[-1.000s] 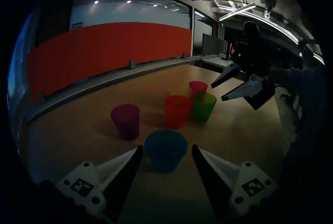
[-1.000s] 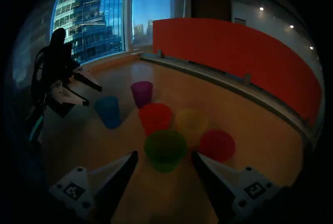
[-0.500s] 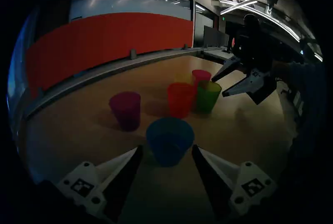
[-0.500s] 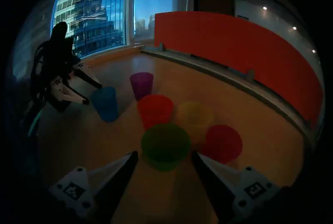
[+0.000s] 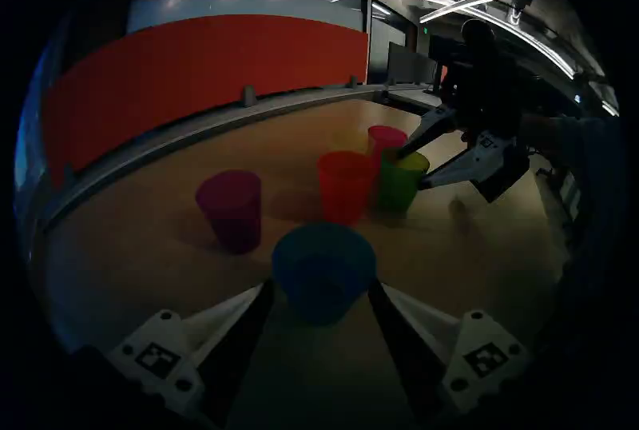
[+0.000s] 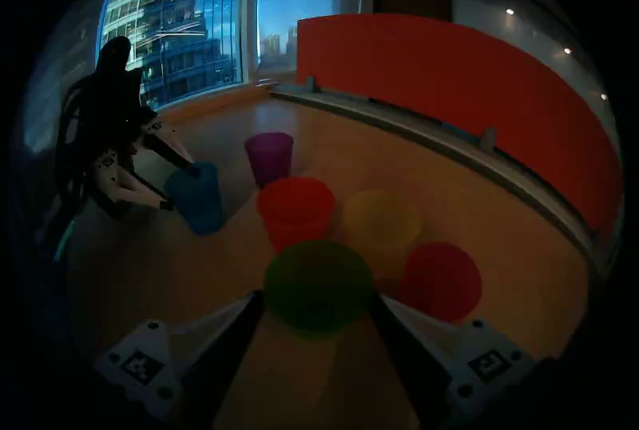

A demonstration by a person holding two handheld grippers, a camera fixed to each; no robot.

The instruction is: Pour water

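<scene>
Several plastic cups stand on a wooden table (image 5: pixel 160 254). In the left gripper view, a blue cup (image 5: pixel 323 266) sits just in front of my left gripper (image 5: pixel 319 284), whose open fingertips flank its base. Behind it stand a purple cup (image 5: pixel 232 210), an orange cup (image 5: pixel 345 186), a green cup (image 5: pixel 397 182) and a pink cup (image 5: pixel 385 138). My right gripper (image 5: pixel 415 168) reaches around the green cup there. In the right gripper view, the green cup (image 6: pixel 318 284) sits between the open fingertips of my right gripper (image 6: pixel 315 296). The left gripper (image 6: pixel 181 185) flanks the blue cup (image 6: pixel 194 197).
A yellow cup (image 6: pixel 381 226), the orange cup (image 6: pixel 295 208), the pink cup (image 6: pixel 441 280) and the purple cup (image 6: pixel 269 156) crowd behind the green one. An orange-red partition (image 5: pixel 200 70) runs along the table's far edge. Windows (image 6: pixel 184 30) lie beyond. A sleeve (image 5: pixel 587 166) holds the right gripper.
Both grippers have moved forward. The blue cup now lies closer between the left fingertips, and the green cup has come in between the right fingertips. The cups have not moved.
</scene>
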